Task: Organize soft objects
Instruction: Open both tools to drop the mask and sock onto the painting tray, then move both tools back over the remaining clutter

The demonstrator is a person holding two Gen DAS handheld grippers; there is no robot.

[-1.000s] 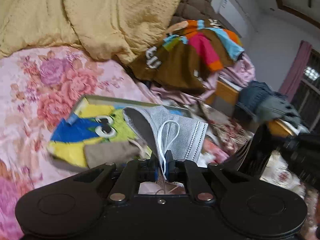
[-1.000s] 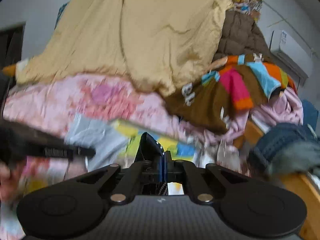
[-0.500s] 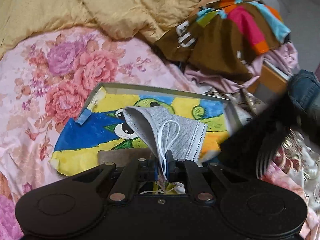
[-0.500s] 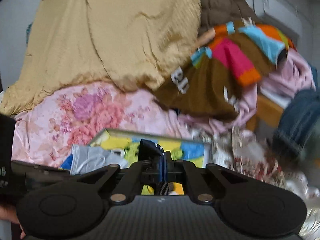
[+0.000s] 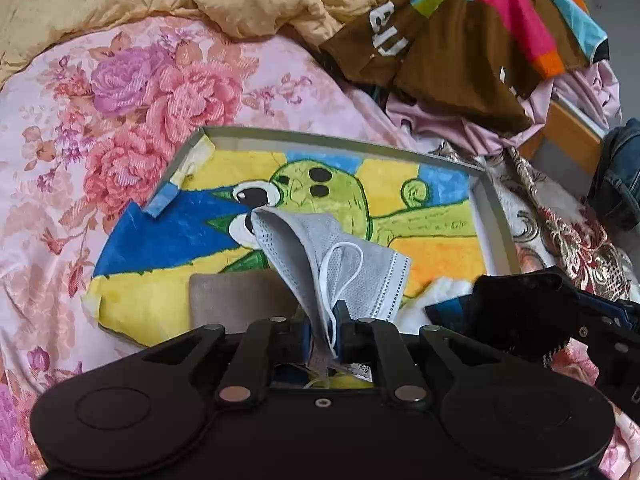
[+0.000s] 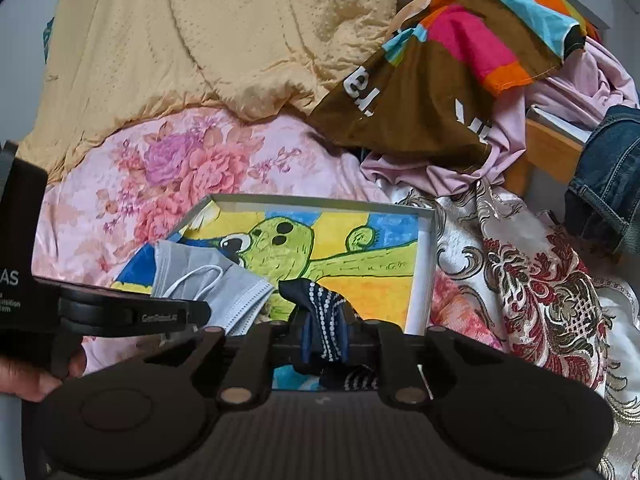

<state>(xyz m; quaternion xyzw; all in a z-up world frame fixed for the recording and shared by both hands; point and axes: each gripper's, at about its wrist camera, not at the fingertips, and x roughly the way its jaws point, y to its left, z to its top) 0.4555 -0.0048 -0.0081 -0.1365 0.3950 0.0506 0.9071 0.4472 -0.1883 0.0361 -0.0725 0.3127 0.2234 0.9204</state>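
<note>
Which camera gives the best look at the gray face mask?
The left wrist view. The face mask hangs from the left gripper near the middle of the picture, with its folds and white ear loop plain above the tray. The right wrist view shows the mask smaller, low left, partly behind the left gripper.

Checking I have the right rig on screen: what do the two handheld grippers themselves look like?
Both are matte black. The left gripper has a smooth body with two round discs, silver pivot pins and blue-lined fingers. The right gripper has the same shape, but its body shows a ribbed weave texture. From the right wrist view, the left unit's side carries small white lettering, too blurred to read. No cables or sleeves visible.
</note>
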